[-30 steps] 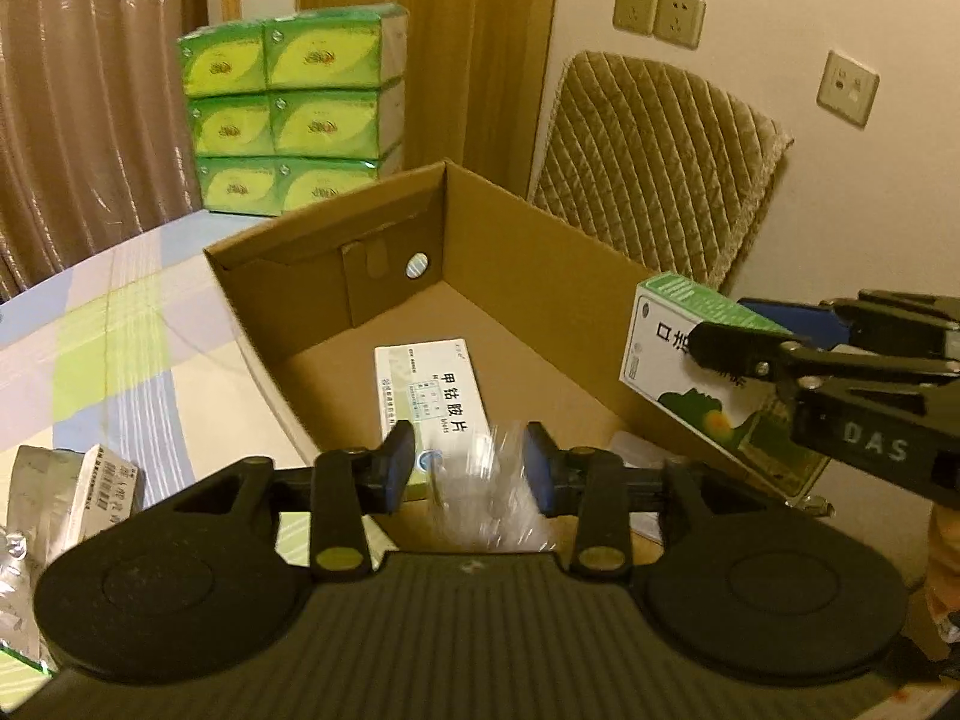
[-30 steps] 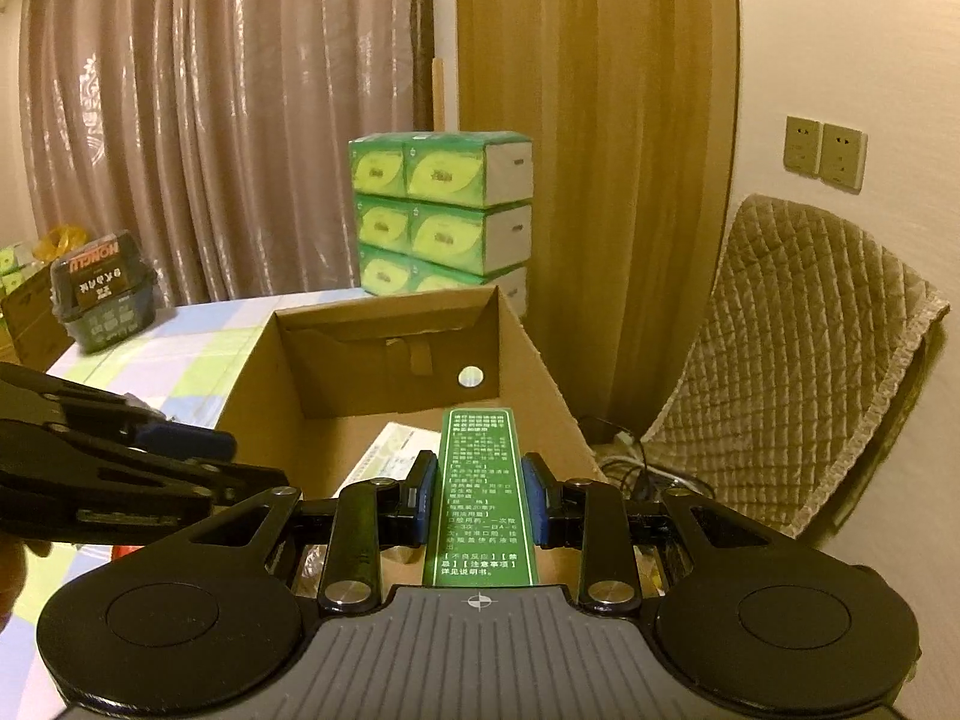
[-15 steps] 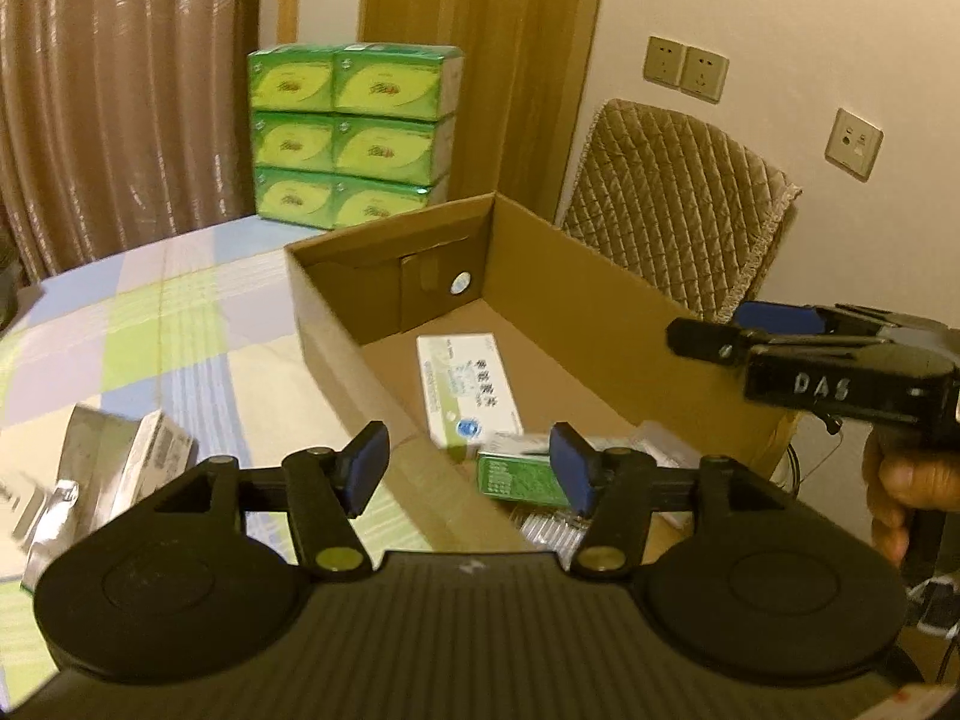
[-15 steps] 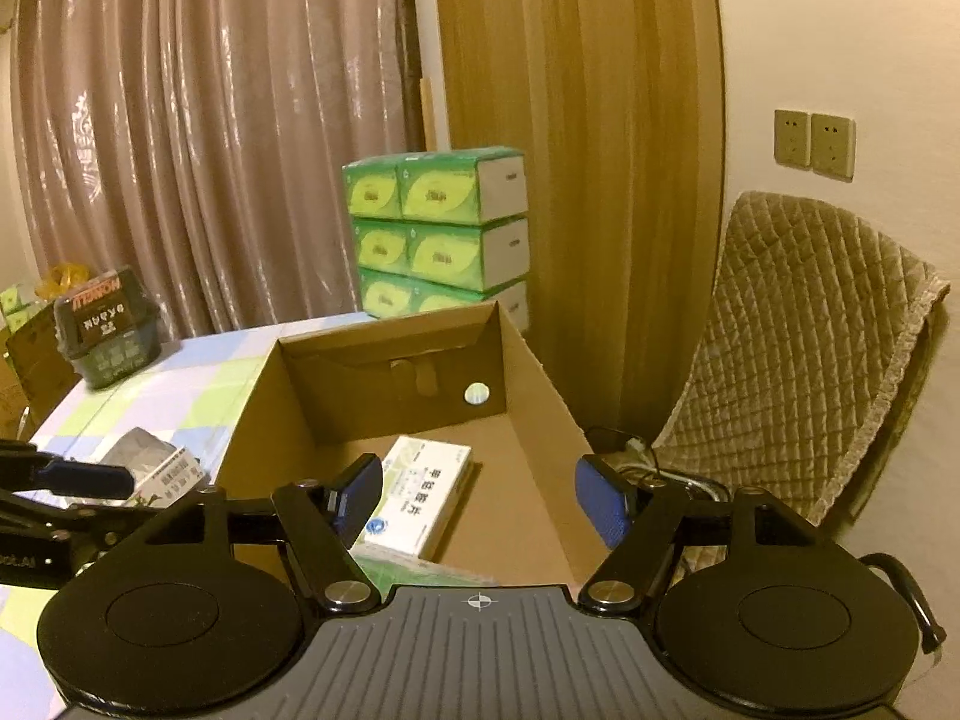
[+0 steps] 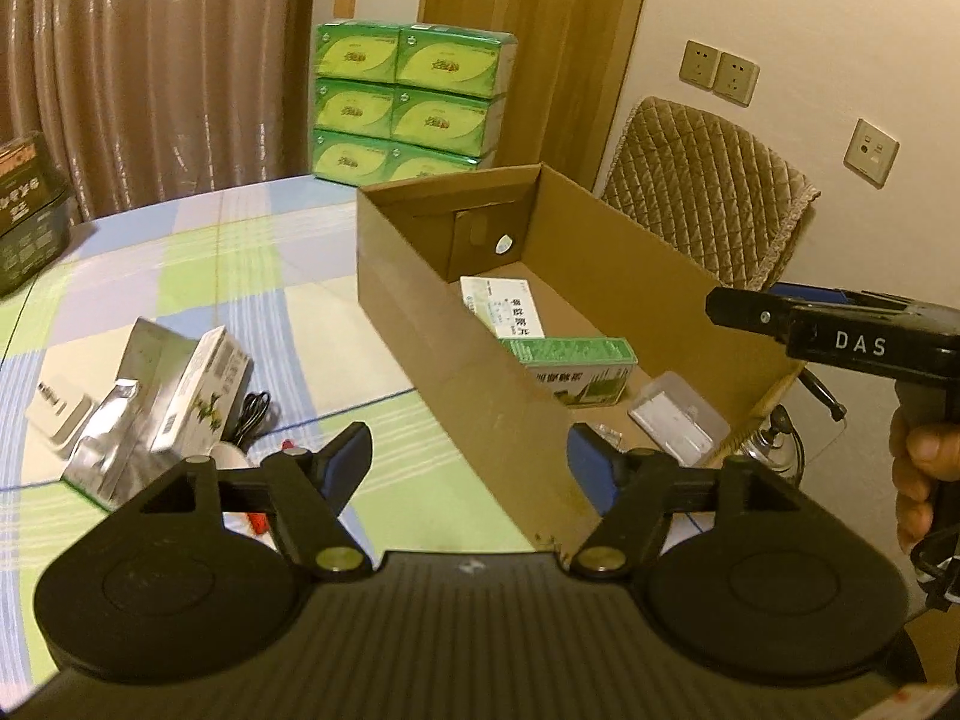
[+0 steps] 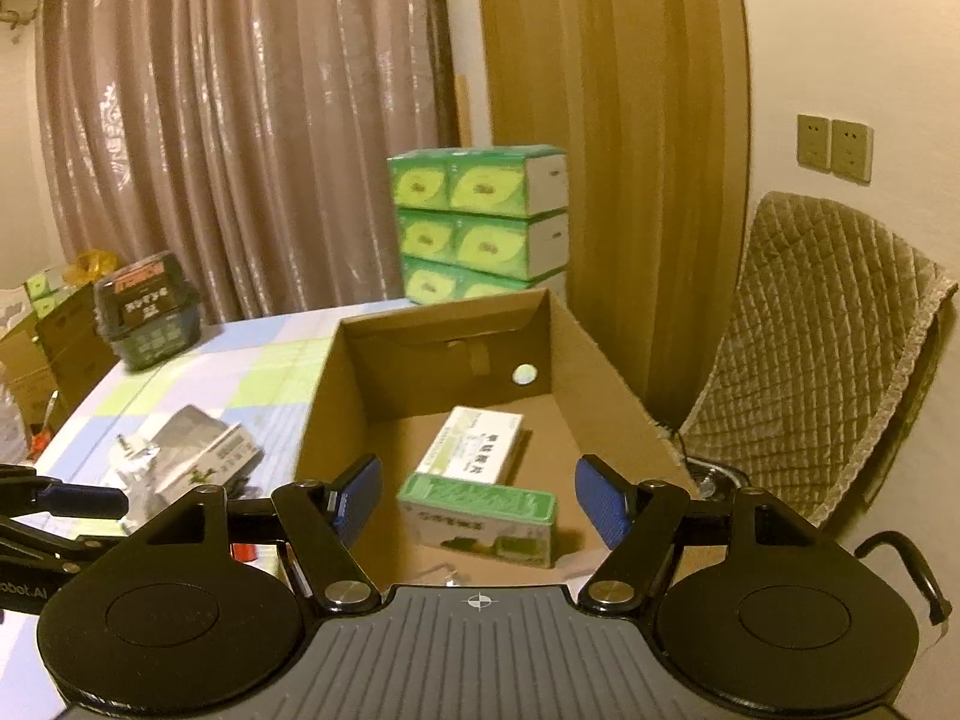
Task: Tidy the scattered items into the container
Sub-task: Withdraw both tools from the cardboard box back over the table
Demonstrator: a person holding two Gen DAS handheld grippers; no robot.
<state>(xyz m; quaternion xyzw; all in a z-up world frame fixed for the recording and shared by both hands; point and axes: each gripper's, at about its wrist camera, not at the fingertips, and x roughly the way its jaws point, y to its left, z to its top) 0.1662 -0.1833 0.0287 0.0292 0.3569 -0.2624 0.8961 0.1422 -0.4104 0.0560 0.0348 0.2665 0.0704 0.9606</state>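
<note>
Black "DAS" right claw (image 5: 744, 306) — empty

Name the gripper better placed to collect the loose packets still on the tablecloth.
Left. The left gripper, open and empty, sits nearest the packet pile; the right gripper, also open, hangs over the cardboard box.

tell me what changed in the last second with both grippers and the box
The right gripper let go of the green box, which now lies in the cardboard box. The left gripper dropped its clear plastic case there too. Both opened and pulled back. The white box inside and the pile on the tablecloth stayed put.
</note>
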